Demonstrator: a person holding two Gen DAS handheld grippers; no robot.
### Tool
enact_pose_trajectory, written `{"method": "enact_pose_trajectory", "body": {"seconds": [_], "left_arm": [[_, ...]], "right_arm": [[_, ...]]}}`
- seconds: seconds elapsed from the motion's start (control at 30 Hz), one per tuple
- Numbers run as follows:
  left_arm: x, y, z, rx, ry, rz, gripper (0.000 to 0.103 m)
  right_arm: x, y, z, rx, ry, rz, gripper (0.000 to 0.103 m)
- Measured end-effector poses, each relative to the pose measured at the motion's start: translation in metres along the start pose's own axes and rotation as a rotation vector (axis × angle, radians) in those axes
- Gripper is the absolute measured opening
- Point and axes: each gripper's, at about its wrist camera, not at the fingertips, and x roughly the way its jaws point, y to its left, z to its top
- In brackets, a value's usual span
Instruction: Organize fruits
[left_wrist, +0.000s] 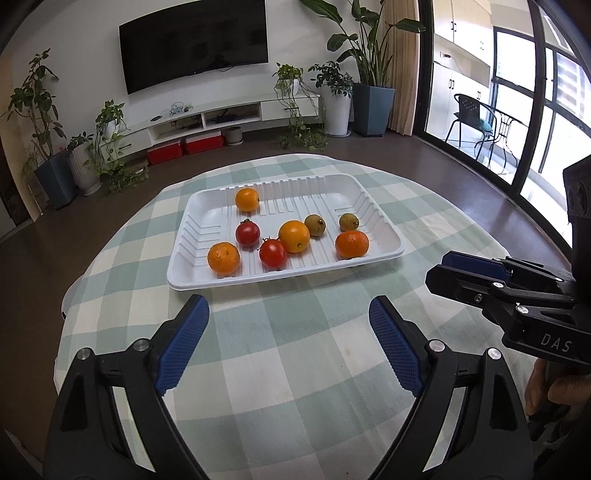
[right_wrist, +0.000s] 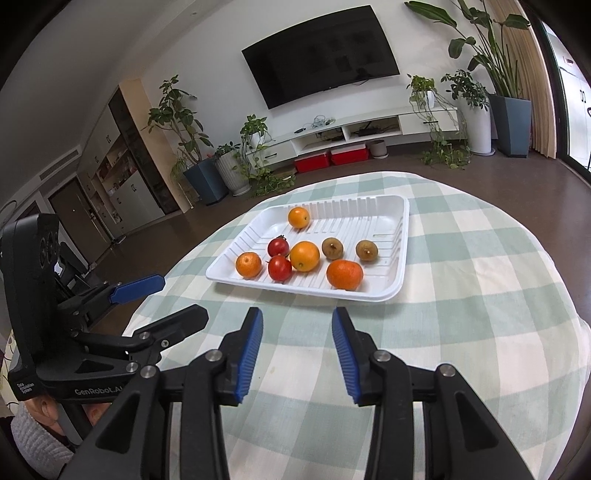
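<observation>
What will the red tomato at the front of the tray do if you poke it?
The front tomato looks round and smooth, so it would probably roll. The white tray has ridges that might slow it. It touches the big orange, so that could get bumped too.

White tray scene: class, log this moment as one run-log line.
left gripper: open, empty | right gripper: open, empty | white tray: four oranges, two tomatoes, two brown fruits | phase: none grasped

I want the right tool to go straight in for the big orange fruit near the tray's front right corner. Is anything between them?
Nothing visible stands between. The right tool is open above bare checked cloth, and the orange fruit lies just behind the white tray front rim, the only thing to clear. The nearest other fruits sit farther back.
</observation>
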Motion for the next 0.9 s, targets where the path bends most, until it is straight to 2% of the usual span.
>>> {"method": "enact_pose_trajectory", "body": {"seconds": [0.53, 0.63, 0.9], "left_arm": [[-0.006, -0.011, -0.020, 0.004, 0.019, 0.009, 0.089], [-0.007, -0.012, -0.023, 0.002, 0.018, 0.009, 0.096], [-0.015, -0.018, -0.027, 0.006, -0.003, -0.022, 0.096]], "right_arm": [[-0.006, -0.001, -0.012, 0.008, 0.001, 0.004, 0.047], [-0.006, -0.001, -0.012, 0.008, 0.001, 0.003, 0.047], [-0.007, -0.001, -0.015, 0.010, 0.000, 0.003, 0.048]]}}
